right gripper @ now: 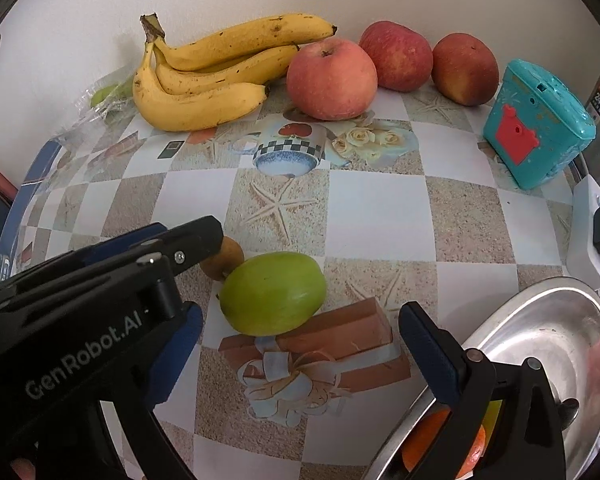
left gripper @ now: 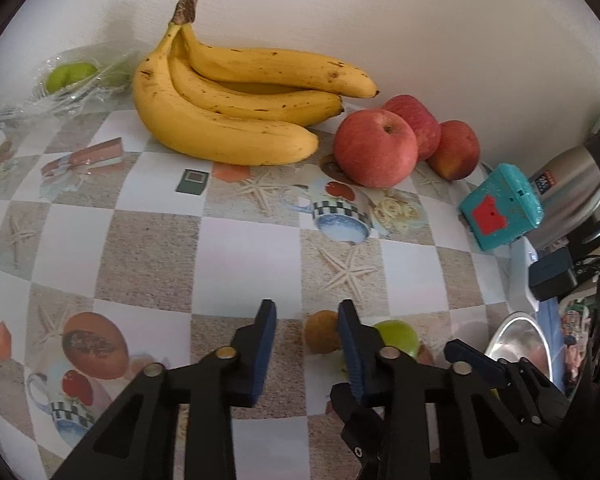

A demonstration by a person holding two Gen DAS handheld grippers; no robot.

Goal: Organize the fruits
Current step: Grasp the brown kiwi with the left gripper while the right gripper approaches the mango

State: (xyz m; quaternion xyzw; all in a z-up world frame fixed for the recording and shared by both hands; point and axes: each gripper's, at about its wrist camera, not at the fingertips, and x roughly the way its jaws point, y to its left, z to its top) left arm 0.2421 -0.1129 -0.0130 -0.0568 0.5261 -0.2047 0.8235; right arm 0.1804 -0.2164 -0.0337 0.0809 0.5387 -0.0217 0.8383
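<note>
The table (right gripper: 376, 216), under a checked cloth printed with starfish, cups and gift boxes, fills both views. At its right edge lies a steel bowl (right gripper: 540, 344); only the right wrist view looks into it, where something orange shows behind the gripper's finger. A steel thermos jug (left gripper: 572, 184) stands at the far right, seen whole only from the left wrist. Against the wall lies a bunch of bananas (left gripper: 236, 108), and just right of it three red apples (left gripper: 374, 150) touch one another. A teal box (right gripper: 536, 124) with a red shape on its face sits right of the apples. At far left a clear plastic bag (left gripper: 72, 80) holds a green fruit.

The left gripper (left gripper: 307, 344) stands open over the cloth, empty. The right gripper (right gripper: 300, 340) is spread wide, empty, with a green mango (right gripper: 274, 292) just ahead between its fingers. A small brown fruit (right gripper: 228, 258) touches the mango's far left side.
</note>
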